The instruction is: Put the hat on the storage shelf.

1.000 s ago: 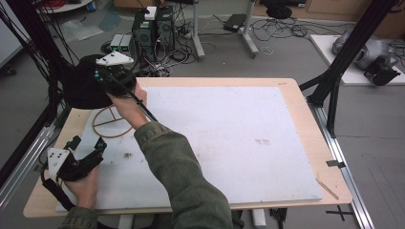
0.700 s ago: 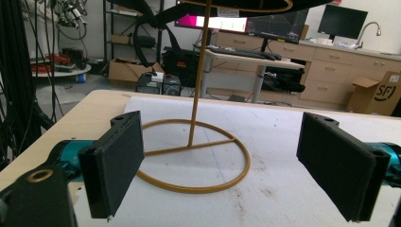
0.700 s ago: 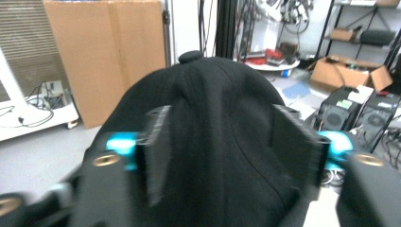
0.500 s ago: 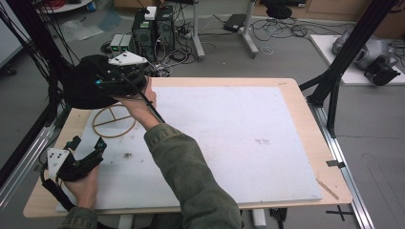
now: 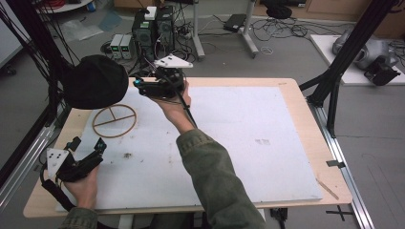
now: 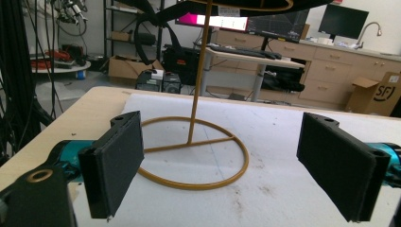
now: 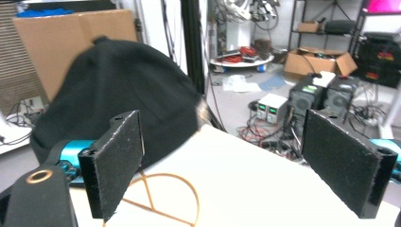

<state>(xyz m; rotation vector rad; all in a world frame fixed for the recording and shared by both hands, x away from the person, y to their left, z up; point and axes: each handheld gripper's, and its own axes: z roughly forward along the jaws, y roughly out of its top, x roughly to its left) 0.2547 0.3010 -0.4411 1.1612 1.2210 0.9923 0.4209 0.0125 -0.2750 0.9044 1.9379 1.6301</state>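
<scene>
Here a black hat (image 5: 94,81) sits atop a thin gold stand (image 5: 114,121) at the far left of the table (image 5: 305,102), over the white mat (image 5: 248,143). In the high view the stand's ring base, crossed by spokes, lies flat on the mat, and the hat hangs above its far-left edge (the upright pole is hidden under the hat there). In the left gripper view the pole (image 6: 201,71) rises from the ring's middle to a gold rim under the dark hat at the top edge.

The right gripper (image 5: 143,87) is held up just right of the hat, apart from it, its jaws pointing left toward the crown. In its own view the jaws stand wide apart with nothing between them; the hat (image 7: 118,99) fills the space beyond the left jaw, and part of the ring (image 7: 161,198) shows below.

The left gripper (image 5: 93,152) rests low at the near left corner, in the person's left hand (image 5: 83,186), aimed at the stand. Its jaws are also spread wide and empty, framing the ring base (image 6: 194,156) farther off.
</scene>
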